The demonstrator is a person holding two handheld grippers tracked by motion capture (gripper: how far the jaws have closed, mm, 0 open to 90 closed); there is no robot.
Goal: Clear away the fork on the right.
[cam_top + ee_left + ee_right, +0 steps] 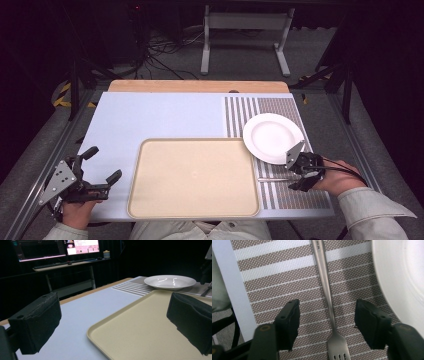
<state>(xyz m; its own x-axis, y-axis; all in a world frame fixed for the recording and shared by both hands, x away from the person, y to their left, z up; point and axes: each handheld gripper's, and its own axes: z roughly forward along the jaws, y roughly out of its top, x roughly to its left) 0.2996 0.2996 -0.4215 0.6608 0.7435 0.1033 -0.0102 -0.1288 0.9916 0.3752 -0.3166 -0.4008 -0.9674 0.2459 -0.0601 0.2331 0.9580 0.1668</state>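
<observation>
A steel fork [325, 290] lies on a brown-and-white striped placemat [274, 277], its tines toward the camera in the right gripper view. My right gripper [327, 312] hangs low over it, open, one jaw on each side of the fork's neck and neither pad touching it. In the high view the fork [274, 178] lies just right of the beige tray [192, 141], with the right gripper [295, 175] over its end. A white plate [272, 137] sits on the mat beside it. My left gripper [105, 163] is held open by the tray's left edge with nothing between its pads.
The pale blue table top [150, 117] stretches left and behind the tray. A strip of wood [197, 86] runs along the far edge. Beyond it stand a metal desk frame [245, 35] and cables on the floor. In the left gripper view, monitors [82, 246] glow in the background.
</observation>
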